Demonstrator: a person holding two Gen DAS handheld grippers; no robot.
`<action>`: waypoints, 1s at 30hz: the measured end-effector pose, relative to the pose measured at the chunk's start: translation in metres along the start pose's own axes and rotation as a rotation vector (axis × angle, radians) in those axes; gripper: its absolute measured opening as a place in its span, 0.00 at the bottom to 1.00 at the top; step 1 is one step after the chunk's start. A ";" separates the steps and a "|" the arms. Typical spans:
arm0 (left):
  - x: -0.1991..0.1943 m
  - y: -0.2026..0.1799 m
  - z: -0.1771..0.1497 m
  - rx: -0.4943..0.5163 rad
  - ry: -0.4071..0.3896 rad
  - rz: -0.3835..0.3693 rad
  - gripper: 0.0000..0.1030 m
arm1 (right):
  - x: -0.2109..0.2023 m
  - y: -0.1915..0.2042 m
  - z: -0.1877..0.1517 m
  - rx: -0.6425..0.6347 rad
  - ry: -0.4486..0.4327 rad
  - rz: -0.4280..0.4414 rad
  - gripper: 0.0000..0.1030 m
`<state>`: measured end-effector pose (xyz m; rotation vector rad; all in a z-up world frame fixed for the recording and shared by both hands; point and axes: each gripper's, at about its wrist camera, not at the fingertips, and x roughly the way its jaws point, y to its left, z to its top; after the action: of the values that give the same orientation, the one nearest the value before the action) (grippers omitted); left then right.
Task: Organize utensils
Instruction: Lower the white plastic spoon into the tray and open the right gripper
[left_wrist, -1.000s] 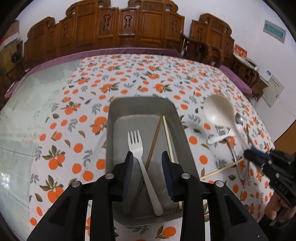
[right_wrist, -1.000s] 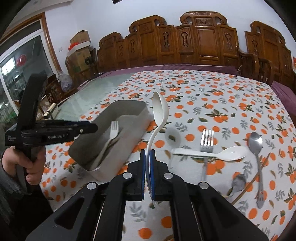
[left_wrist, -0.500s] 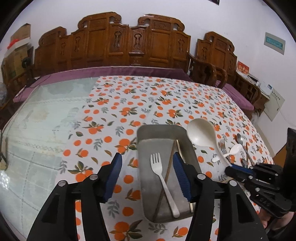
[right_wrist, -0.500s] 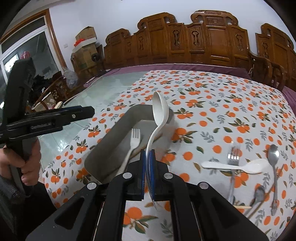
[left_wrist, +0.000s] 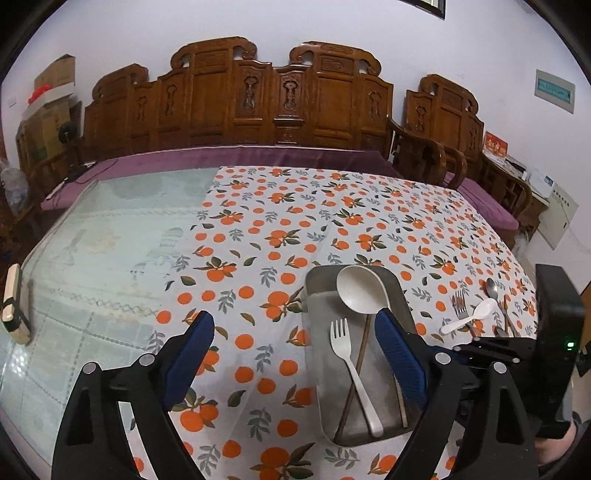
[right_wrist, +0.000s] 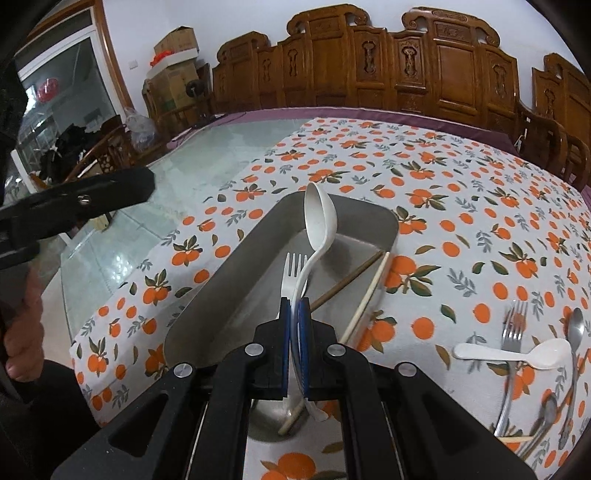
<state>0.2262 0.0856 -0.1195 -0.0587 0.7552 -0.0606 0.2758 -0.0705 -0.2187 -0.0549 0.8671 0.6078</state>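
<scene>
Crowding tray (right_wrist: 207, 295): fork (right_wrist: 291, 277), 2 chopsticks (right_wrist: 365, 295) (crossed).

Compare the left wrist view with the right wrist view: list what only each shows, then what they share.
Only the left wrist view: the left gripper, its blue fingers wide open with nothing between them.

Only the right wrist view: the right gripper shut on the white ladle by its handle.

Both: the metal tray holding a white fork and chopsticks, plus the white spoon outside on the tablecloth.
</scene>
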 end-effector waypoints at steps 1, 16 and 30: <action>0.000 0.001 0.000 -0.003 0.000 0.002 0.83 | 0.003 0.001 0.001 0.005 0.002 0.001 0.06; 0.008 0.008 -0.001 -0.011 0.016 0.017 0.84 | 0.016 0.000 0.002 0.031 0.009 0.073 0.13; 0.013 -0.016 -0.005 0.021 0.028 -0.019 0.84 | -0.063 -0.037 0.005 -0.022 -0.095 0.052 0.21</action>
<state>0.2319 0.0684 -0.1308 -0.0446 0.7818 -0.0876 0.2676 -0.1299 -0.1763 -0.0236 0.7711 0.6633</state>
